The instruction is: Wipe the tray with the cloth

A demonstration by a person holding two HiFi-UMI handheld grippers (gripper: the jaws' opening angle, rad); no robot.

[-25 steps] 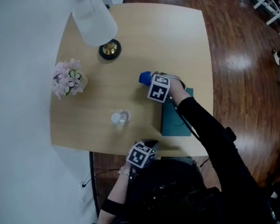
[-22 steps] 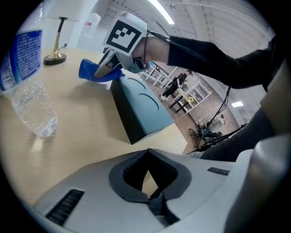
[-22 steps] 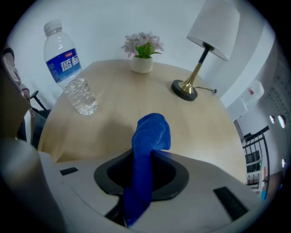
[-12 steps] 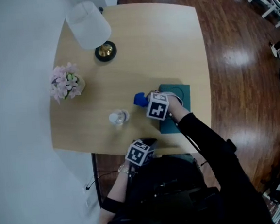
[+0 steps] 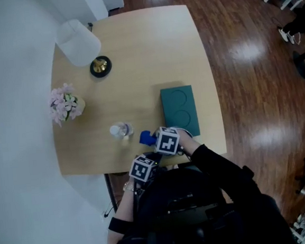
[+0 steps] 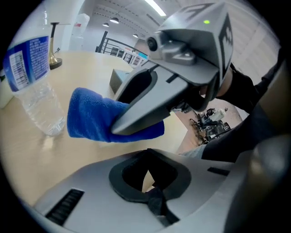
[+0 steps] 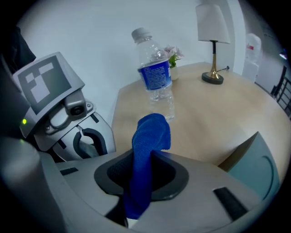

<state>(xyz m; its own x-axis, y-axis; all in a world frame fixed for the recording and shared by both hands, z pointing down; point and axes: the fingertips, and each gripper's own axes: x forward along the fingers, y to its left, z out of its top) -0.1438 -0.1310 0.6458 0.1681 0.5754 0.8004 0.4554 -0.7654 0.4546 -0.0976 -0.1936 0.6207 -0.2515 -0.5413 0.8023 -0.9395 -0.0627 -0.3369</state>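
Note:
The teal tray (image 5: pixel 179 111) lies flat on the wooden table (image 5: pixel 136 56), right of its middle, with nothing on it. My right gripper (image 5: pixel 155 139) hovers at the table's near edge, left of the tray's near corner. It is shut on a blue cloth (image 5: pixel 147 138), which stands up between its jaws in the right gripper view (image 7: pixel 148 154). My left gripper (image 5: pixel 145 163) sits just below it at the table edge; its jaws look shut with nothing in them (image 6: pixel 152 191). In the left gripper view the right gripper (image 6: pixel 150 102) and cloth (image 6: pixel 91 120) fill the middle.
A clear water bottle (image 5: pixel 120 130) stands just left of the cloth, close to both grippers. A pot of pink flowers (image 5: pixel 65 105) and a white lamp (image 5: pixel 79 43) stand on the table's left side. Dark wooden floor (image 5: pixel 244 84) lies to the right.
My right gripper has carried the blue cloth from beside the tray's far end back to the table's near edge, next to the left gripper. The tray now shows whole.

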